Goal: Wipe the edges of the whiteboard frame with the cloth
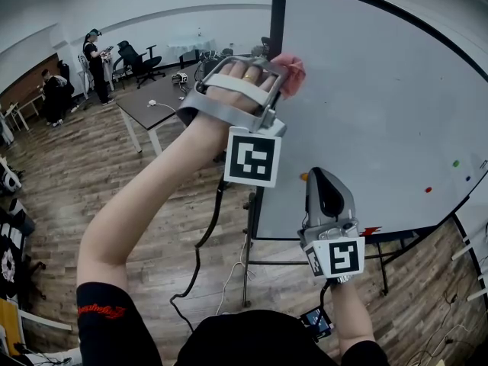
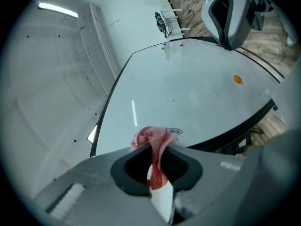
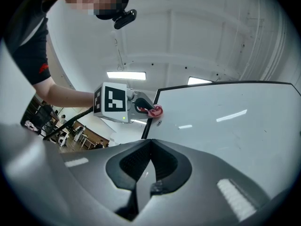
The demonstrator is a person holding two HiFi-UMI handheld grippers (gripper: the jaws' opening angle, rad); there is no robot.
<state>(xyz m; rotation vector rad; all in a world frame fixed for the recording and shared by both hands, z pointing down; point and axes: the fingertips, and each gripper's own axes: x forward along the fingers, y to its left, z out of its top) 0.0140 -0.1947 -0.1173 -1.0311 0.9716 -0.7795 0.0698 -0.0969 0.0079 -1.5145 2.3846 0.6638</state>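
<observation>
Pinching the red mesh cloth [image 2: 153, 140] between its jaws, the left tool [image 2: 155, 173] has them closed down to the cloth's thickness, a crumpled tuft sticking out past the tips. The cloth sits at the upper left corner of the whiteboard [image 1: 366, 113], by the black frame [image 1: 277, 21]. Whether it presses the frame itself or the white surface just inside it is hard to tell.

Beside the cloth, the left gripper view shows a small oval mark [image 2: 175, 131] printed on the board, too small to read. That mark is lost in the head view. An orange magnet [image 2: 237, 79] sits near the board's lower edge.

The right tool [image 3: 146, 168] has its jaws fully together with nothing between them. In the head view it is raised before the board's lower left corner, well apart from the cloth. Its own view looks up at the left tool and the cloth at the corner.

Each tool carries a marker cube [image 1: 252, 156] with black-and-white squares. The reddish print on the left sleeve [image 1: 99, 309] cannot be read.
</observation>
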